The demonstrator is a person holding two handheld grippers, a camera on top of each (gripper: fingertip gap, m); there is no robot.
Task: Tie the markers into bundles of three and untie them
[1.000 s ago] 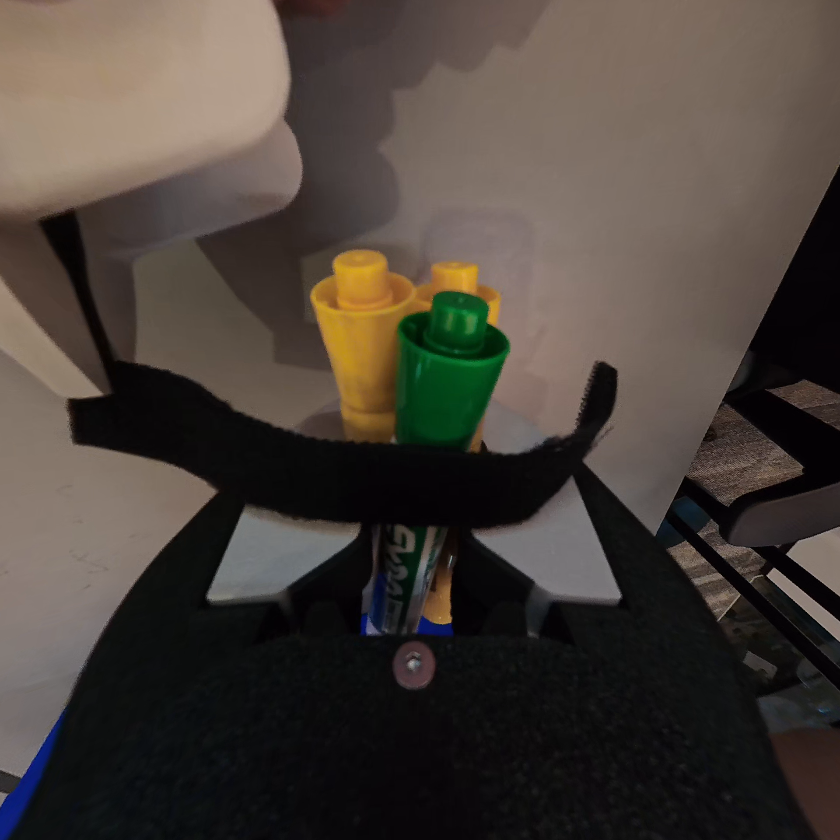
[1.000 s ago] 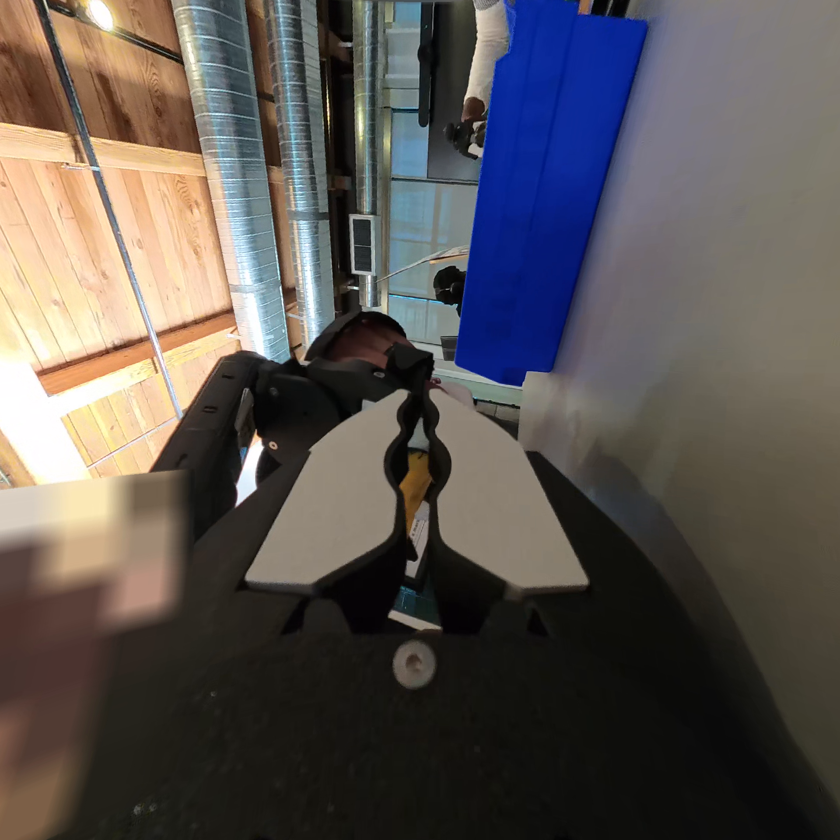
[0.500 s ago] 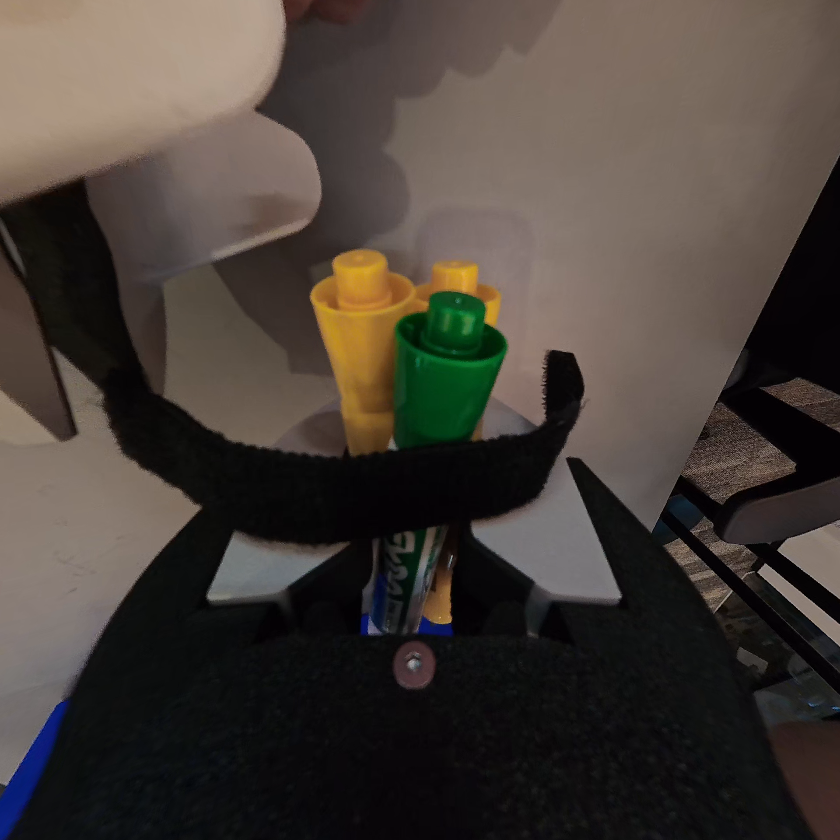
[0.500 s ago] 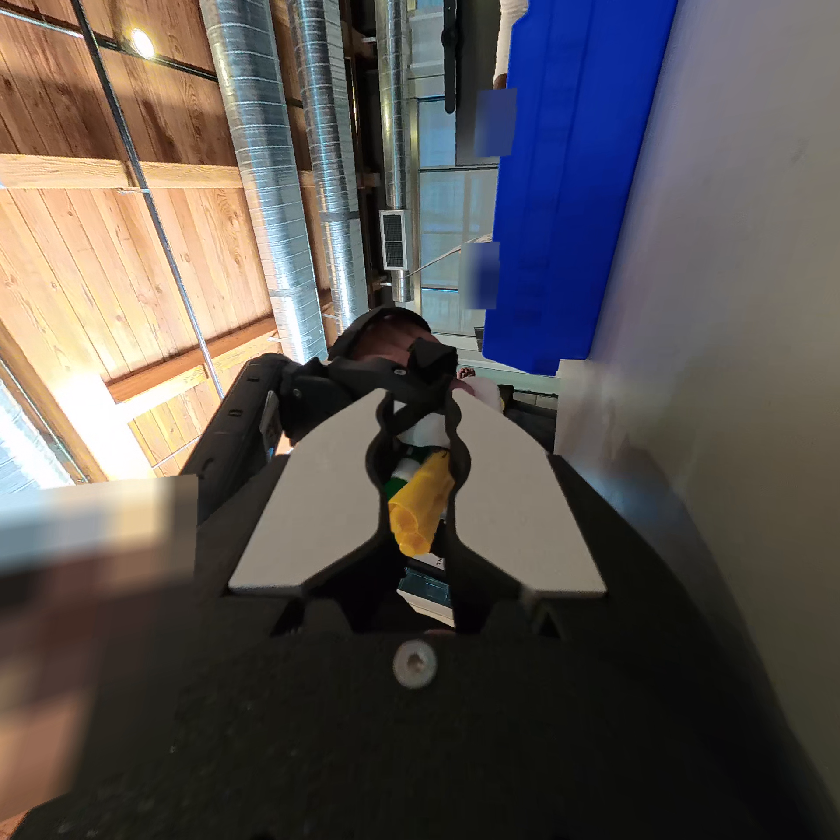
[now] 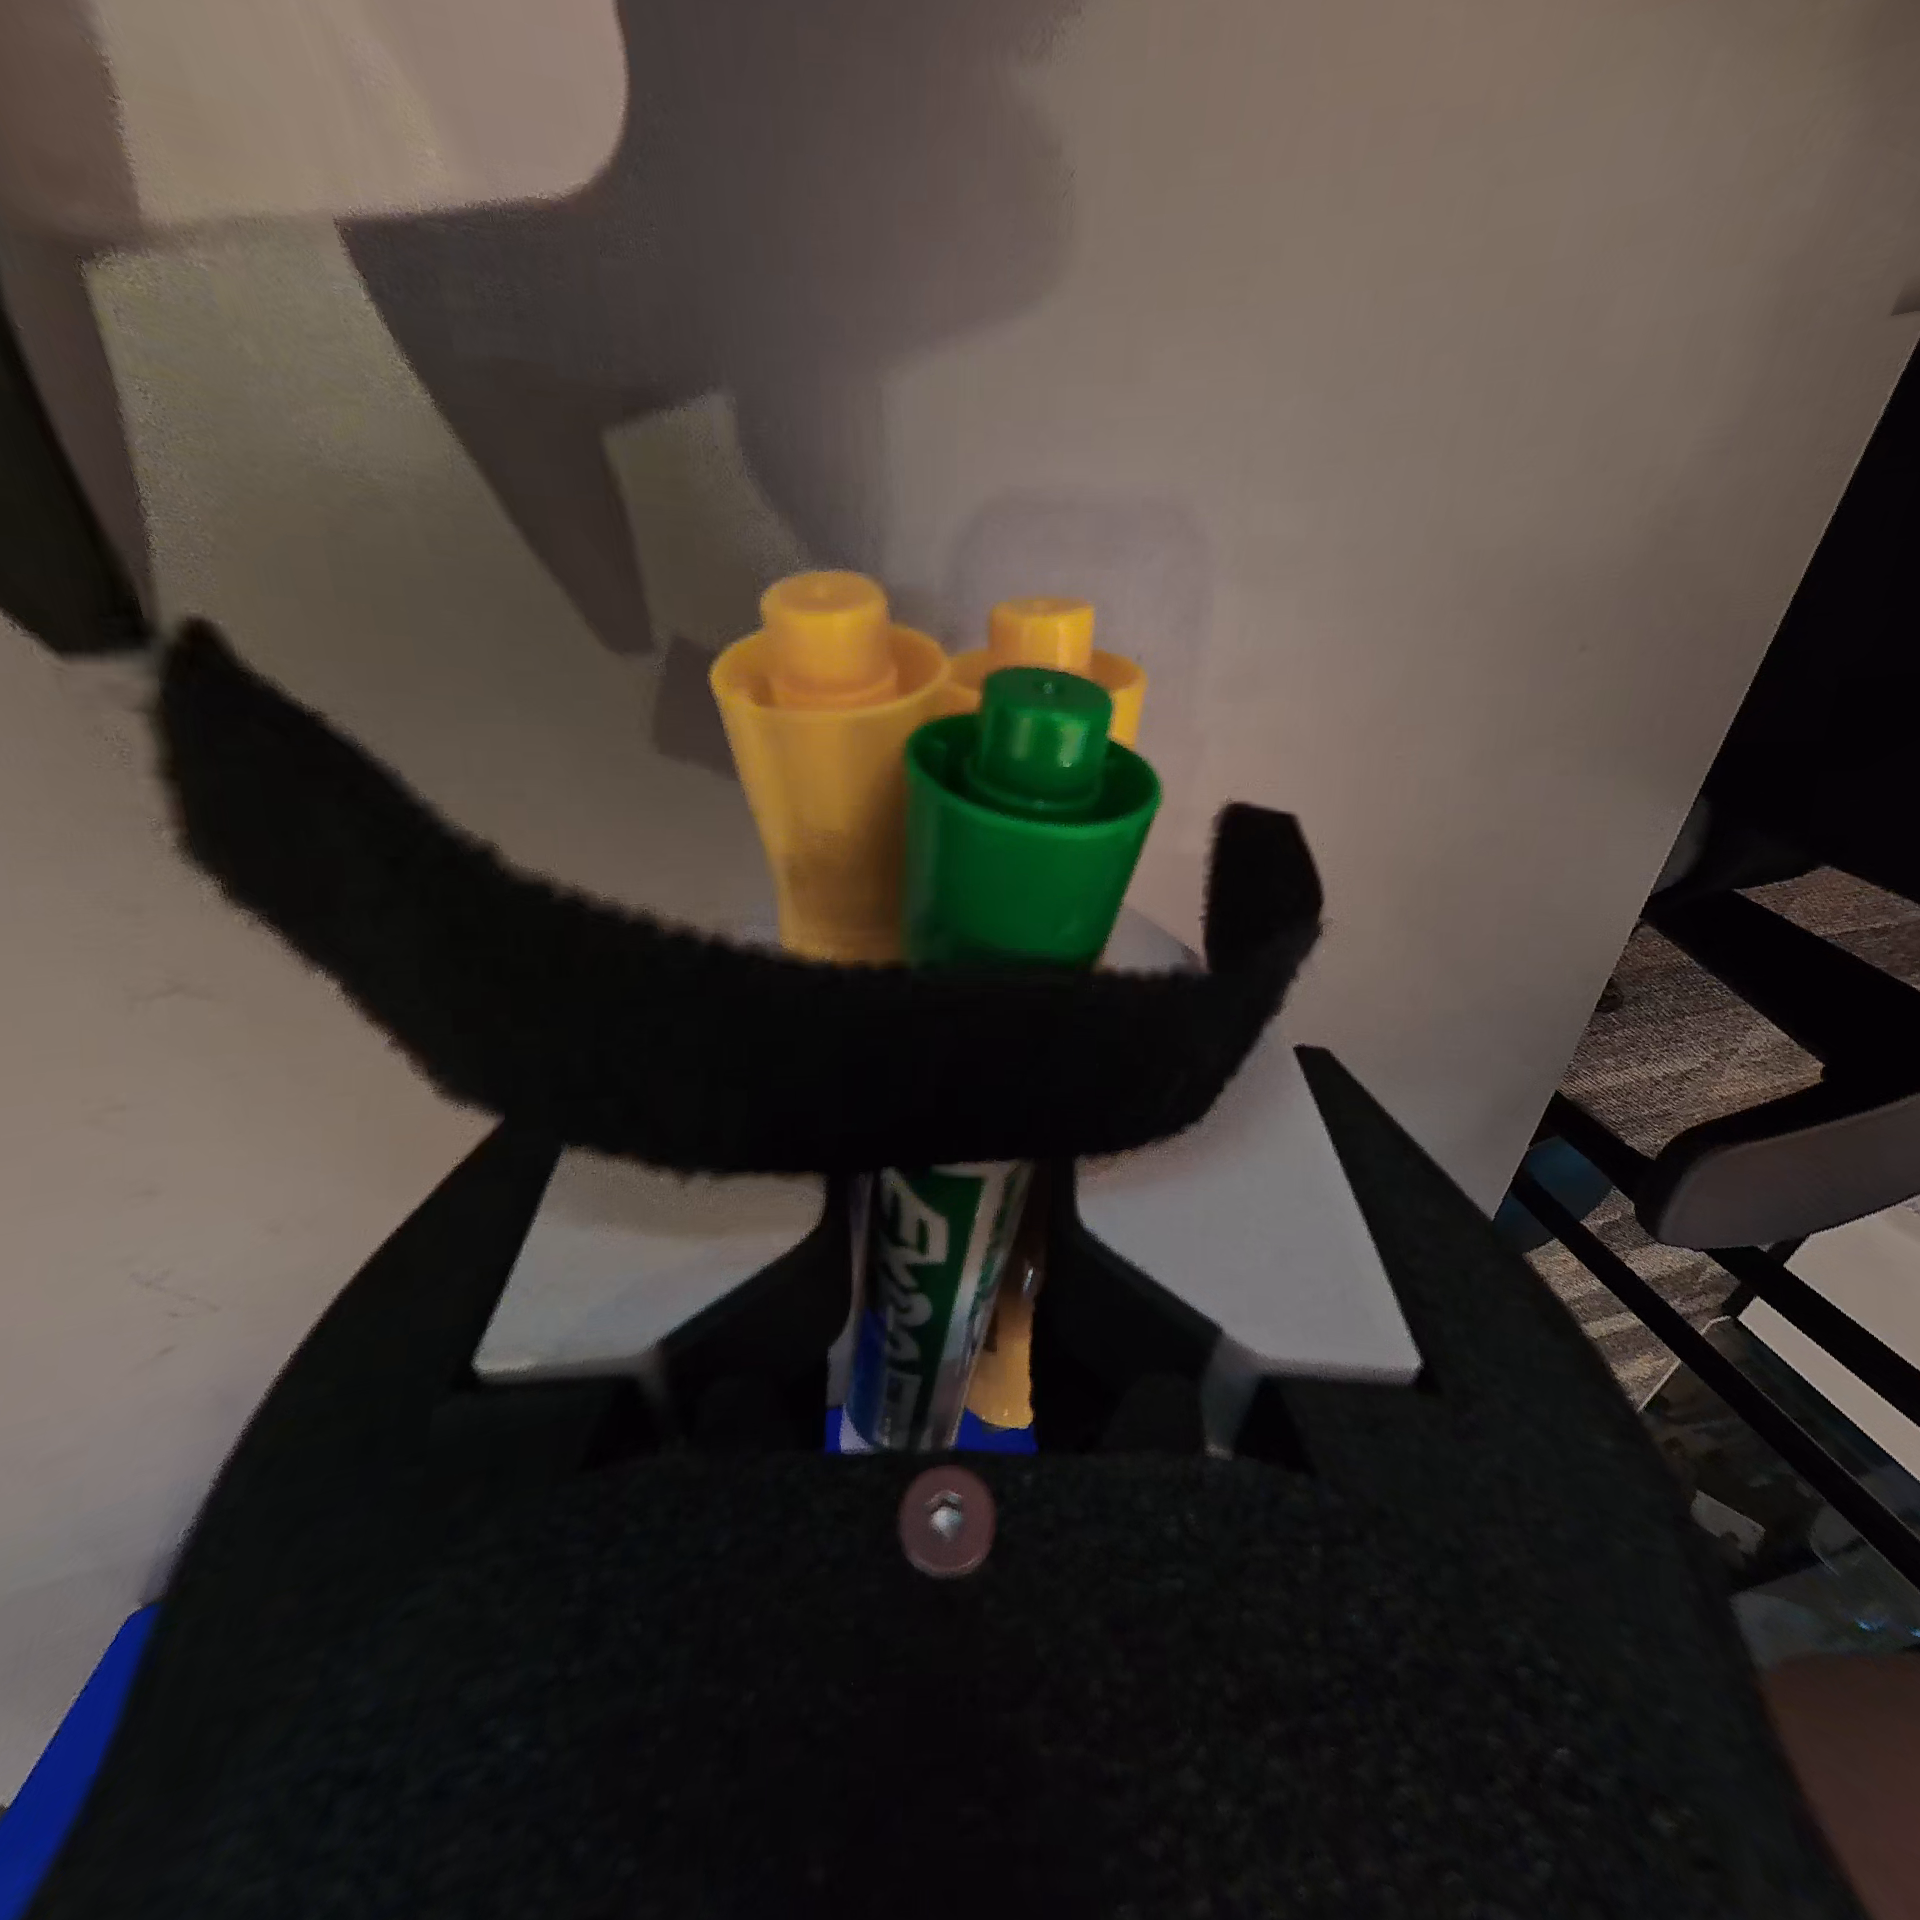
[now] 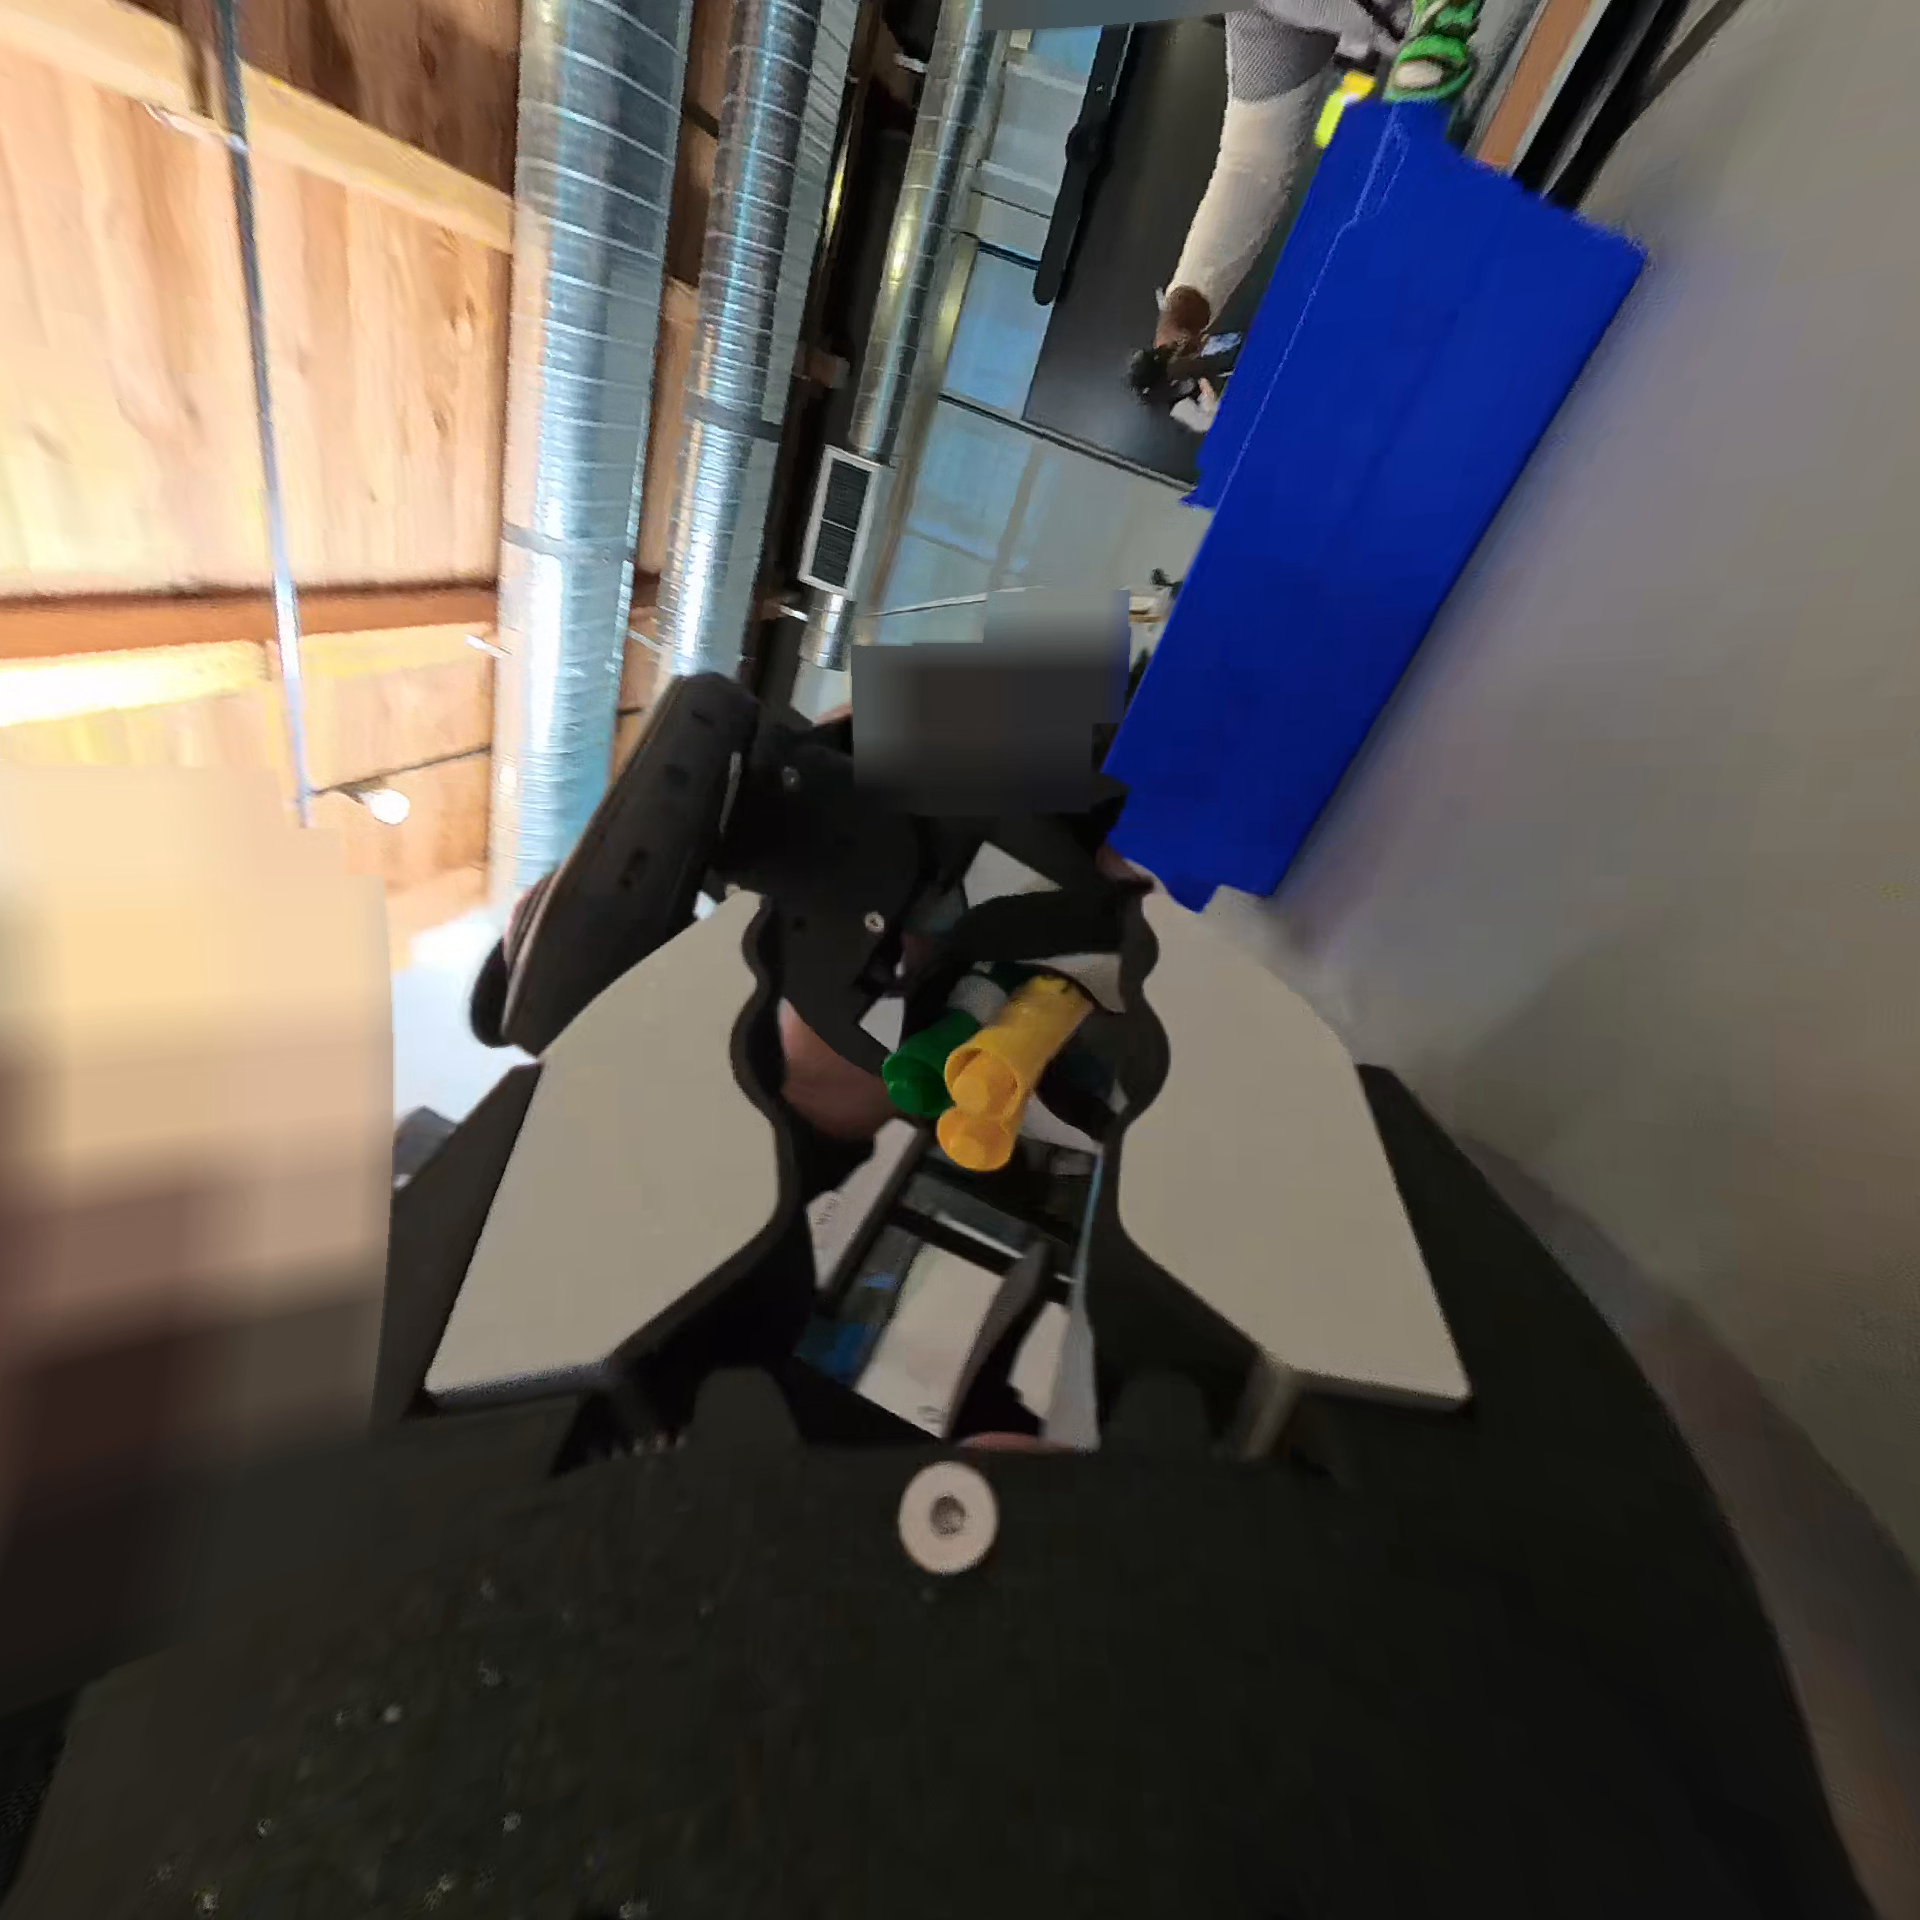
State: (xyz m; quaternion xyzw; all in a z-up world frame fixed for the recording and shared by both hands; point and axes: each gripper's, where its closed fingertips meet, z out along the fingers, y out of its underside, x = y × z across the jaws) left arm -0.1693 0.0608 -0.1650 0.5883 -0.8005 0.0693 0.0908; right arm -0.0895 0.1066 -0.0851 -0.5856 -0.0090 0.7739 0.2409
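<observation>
Change: the right gripper (image 6: pixel 940 1049) has its fingers spread wide; a second ago they were nearly together. The black strap (image 5: pixel 727 1029), then pinched at its left end by those fingers, now hangs free there, its left tip swung up and outward.
Count: three markers, two yellow (image 5: pixel 821 790) and one green (image 5: pixel 1023 842); one strap.
Left gripper (image 5: pixel 940 1174): fingers clamped on the marker barrels, caps pointing away over the white worktop (image 5: pixel 1403 416).
Strap place: draped across the markers just ahead of the left fingers, right end curled upward.
Right view: the bundle (image 6: pixel 966 1081) shows beyond the gap between the fingers, not touching them; blue bin (image 6: pixel 1382 499) behind.
</observation>
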